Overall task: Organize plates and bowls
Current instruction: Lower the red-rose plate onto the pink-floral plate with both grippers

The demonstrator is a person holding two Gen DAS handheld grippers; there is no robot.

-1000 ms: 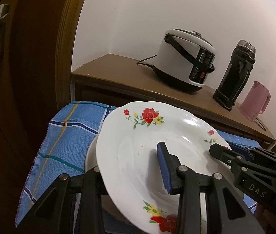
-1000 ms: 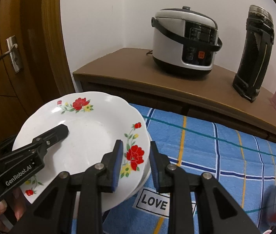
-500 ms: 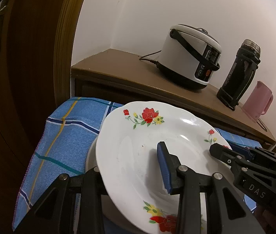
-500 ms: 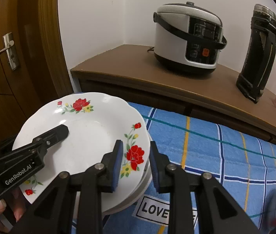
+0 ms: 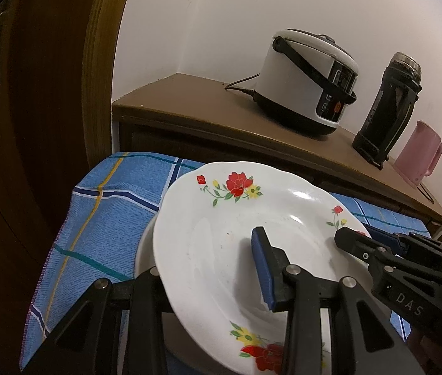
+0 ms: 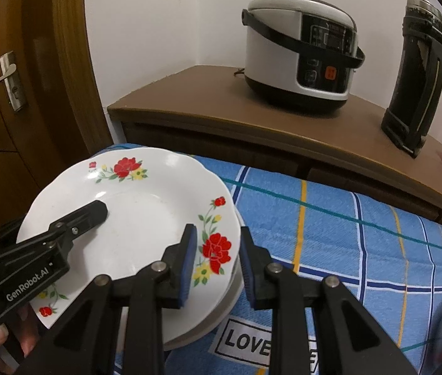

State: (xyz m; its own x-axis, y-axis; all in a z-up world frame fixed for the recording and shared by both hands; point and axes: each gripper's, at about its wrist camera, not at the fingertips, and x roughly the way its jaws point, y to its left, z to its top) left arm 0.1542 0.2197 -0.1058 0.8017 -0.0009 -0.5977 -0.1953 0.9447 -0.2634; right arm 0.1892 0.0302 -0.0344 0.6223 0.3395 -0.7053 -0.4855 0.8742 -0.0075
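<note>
The left gripper and the right gripper each clamp an opposite rim of the same white scalloped ceramic plate with red and yellow flower sprays; one blue-padded finger lies on the upper face and the other passes beneath, so both jaws stand narrow, closed on the plate's edge. The two-sided hold probably serves to keep the wide, shallow plate level and stop it pivoting, as it would under one pinch. The plate sits at the near-left part of the blue plaid tablecloth, directly over a lower white plate whose rim shows beneath it; whether the two touch cannot be told. The step appears to be stacking, or lifting from the stack. Printed on the cloth just beside the stack is a white label reading LOVE. Behind the table stands a brown wooden sideboard carrying a white and black electric rice cooker, a tall black vacuum flask and a pink plastic jug, all well apart from the plates. A brown wooden door with a metal lever handle lies to the left. Nothing stands between the grippers and the cloth.
</note>
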